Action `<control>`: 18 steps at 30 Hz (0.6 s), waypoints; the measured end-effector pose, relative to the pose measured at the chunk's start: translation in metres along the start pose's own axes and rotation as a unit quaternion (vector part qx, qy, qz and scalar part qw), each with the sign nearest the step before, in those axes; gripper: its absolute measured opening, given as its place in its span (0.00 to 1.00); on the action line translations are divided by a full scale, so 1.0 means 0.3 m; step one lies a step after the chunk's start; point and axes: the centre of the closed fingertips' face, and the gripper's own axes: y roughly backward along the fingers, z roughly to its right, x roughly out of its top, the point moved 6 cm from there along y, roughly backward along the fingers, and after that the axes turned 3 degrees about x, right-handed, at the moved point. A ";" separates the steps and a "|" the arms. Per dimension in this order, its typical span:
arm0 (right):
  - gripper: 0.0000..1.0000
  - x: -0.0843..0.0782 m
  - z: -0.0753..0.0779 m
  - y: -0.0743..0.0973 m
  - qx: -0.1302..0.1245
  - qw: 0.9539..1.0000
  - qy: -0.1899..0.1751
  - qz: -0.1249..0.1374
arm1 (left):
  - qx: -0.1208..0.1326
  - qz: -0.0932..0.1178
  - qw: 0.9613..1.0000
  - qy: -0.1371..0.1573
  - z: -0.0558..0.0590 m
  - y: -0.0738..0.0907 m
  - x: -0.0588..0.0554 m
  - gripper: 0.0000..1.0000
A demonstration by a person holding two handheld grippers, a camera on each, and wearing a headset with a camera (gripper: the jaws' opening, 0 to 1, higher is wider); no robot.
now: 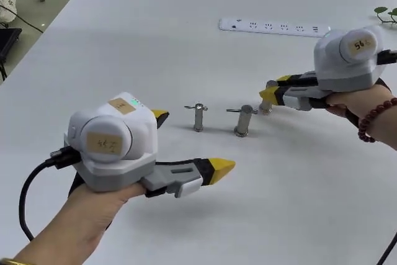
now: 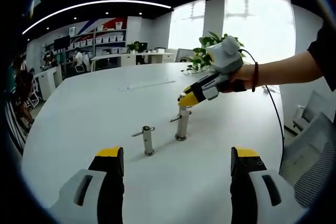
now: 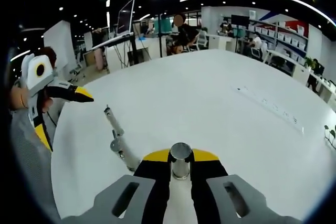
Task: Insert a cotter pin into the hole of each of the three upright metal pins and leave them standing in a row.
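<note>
Pins [image 1: 198,119] stand in a row on the white table [image 1: 124,48]. The right gripper [image 1: 273,89] is closed tight on the end pin [image 3: 180,162], which stands straight up between its jaws. The left gripper [image 1: 192,141] is wide open and holds nothing, with the first pin [image 2: 148,140] and middle pin [image 2: 182,124] standing free just ahead of it.

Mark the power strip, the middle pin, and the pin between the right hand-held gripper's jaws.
power strip [image 1: 273,27]: head view, middle of its top face.
middle pin [image 1: 244,121]: head view, mid-shaft.
gripped pin [image 3: 180,166]: right gripper view, shaft between the jaws.
</note>
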 end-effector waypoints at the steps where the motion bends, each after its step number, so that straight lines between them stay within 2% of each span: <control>1: 0.08 -0.003 -0.002 0.004 -0.001 1.000 -0.001 0.000 | 0.000 0.000 1.000 0.000 0.000 0.000 0.000 0.83; 9: 0.08 -0.055 -0.040 0.083 -0.013 1.000 -0.016 -0.001 | -0.002 0.007 1.000 -0.001 0.003 0.002 0.012 0.83; 11: 0.08 -0.068 -0.018 0.094 -0.015 1.000 -0.013 -0.001 | -0.004 0.008 1.000 -0.002 0.006 0.002 0.014 0.83; 18: 0.08 -0.095 -0.098 0.127 -0.015 1.000 0.005 -0.008 | -0.010 0.008 1.000 -0.005 0.019 0.000 0.016 0.83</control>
